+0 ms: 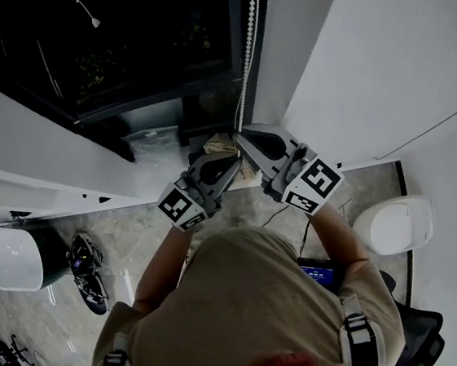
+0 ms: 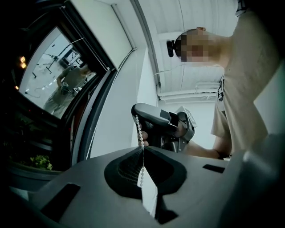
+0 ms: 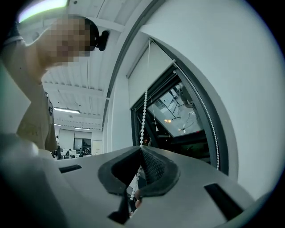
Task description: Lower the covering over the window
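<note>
We are holding the bead chain (image 1: 249, 28) beside the window (image 1: 131, 50) with the left tool (image 1: 228, 163) and the right tool (image 1: 244, 138) both clamped on it, and we are risking that a jerky pull makes the beads slip.

The bead chain (image 1: 247, 45) is showing white against the black window frame (image 1: 161, 95) and the plain white wall (image 1: 362, 56) at the right. The left gripper (image 1: 238, 159) and the right gripper (image 1: 241, 135) are showing matte grey, each cube (image 1: 315, 183) carrying black-and-white square markers. Nearer, the person's shirt (image 1: 250, 299) is showing beige over a floor (image 1: 136, 238) of pale grey marble, veined.
</note>
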{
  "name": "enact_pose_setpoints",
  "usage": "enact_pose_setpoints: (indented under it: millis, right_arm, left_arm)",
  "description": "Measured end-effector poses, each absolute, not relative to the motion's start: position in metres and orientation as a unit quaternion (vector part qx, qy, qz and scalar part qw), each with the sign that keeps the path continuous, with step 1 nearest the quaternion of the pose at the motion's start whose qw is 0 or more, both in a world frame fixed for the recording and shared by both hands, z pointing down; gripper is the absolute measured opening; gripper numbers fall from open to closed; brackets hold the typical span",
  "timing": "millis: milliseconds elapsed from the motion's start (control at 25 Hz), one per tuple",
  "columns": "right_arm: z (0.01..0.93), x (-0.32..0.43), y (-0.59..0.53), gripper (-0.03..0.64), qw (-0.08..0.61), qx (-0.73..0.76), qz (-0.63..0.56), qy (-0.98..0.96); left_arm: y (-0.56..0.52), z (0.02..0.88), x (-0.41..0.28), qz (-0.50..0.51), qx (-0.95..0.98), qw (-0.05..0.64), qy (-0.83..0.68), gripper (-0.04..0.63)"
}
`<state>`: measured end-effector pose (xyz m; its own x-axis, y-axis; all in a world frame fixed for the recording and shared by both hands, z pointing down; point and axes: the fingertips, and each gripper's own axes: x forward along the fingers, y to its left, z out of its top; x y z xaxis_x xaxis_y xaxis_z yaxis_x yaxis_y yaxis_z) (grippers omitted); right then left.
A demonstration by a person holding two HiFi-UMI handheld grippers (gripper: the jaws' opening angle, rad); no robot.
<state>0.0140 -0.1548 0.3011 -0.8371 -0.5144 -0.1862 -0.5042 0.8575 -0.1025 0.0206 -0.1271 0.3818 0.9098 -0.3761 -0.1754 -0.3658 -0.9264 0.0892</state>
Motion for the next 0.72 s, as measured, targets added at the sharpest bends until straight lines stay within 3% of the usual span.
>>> enact_pose_setpoints:
  millis: [240,320,520,600,680,720]
  right_arm:
    - [0.329,0.017,-0.172,0.009,0.066,-0.274,-0.036,0.959]
    - [0.354,0.017,-0.175,0.009,0.043,-0.273,-0.063,0.959]
    - [0.370,0.005,-0.174,0.009,0.034,-0.252,-0.087,0.963]
    - [0.369,0.001,-0.170,0.009,0.034,-0.248,-0.090,0.964]
    - [0.369,0.001,-0.171,0.009,0.027,-0.253,-0.088,0.963]
    - [0.370,0.003,-0.172,0.009,0.022,-0.255,-0.086,0.963]
  left_arm:
    - [-0.130,0.380,0.005,-0.096,0.983,0.004,-0.159,0.023]
    - [-0.149,0.363,-0.006,-0.122,0.975,0.019,-0.183,0.122]
    - [-0.190,0.290,0.004,-0.145,0.964,-0.018,-0.220,0.160]
    - [-0.196,0.277,0.017,-0.124,0.969,-0.023,-0.213,0.158]
    - [-0.193,0.277,0.028,-0.103,0.975,-0.023,-0.194,0.028]
    - [-0.190,0.278,0.029,-0.102,0.977,-0.018,-0.186,0.023]
